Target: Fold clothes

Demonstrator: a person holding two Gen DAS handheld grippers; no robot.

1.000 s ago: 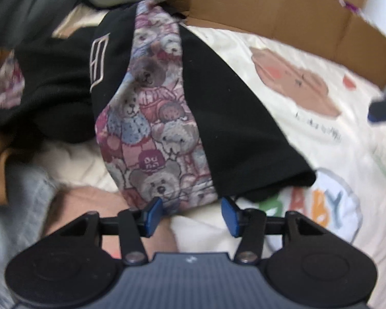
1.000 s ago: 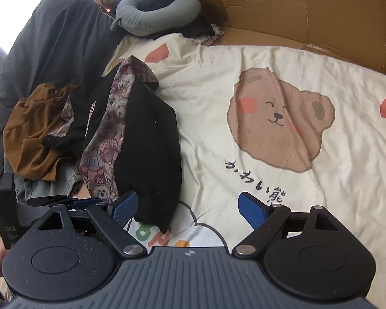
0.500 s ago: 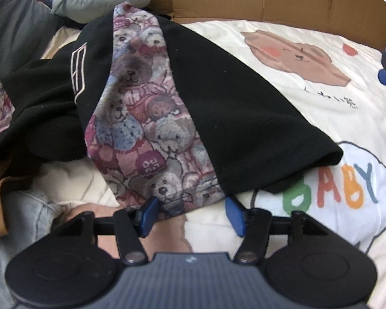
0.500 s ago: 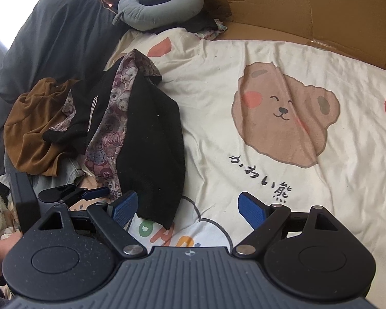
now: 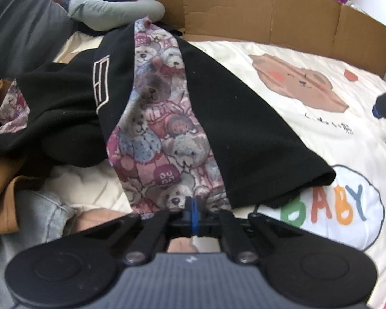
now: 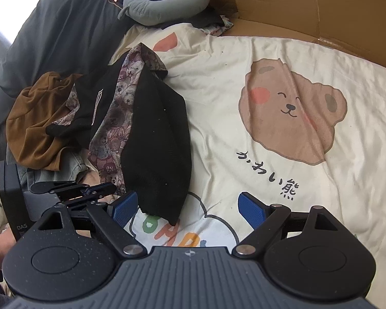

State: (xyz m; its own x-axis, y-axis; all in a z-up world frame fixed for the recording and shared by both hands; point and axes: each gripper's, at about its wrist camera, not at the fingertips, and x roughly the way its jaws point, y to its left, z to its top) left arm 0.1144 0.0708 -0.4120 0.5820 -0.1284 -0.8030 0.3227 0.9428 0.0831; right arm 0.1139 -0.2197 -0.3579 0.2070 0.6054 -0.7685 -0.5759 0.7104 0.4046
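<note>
Trouble is the left gripper (image 5: pixel 192 212) has just been closing and now pinches only the 6 o'clock hem of the bear-print black garment (image 5: pixel 167 128) on the blanket (image 5: pixel 321 154), so one tug could slip it while the right gripper (image 6: pixel 190 208) hangs wide open.

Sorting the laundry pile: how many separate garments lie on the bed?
3: black shirt with teddy lining, brown top to its left, jeans beneath. More may be hidden.
</note>
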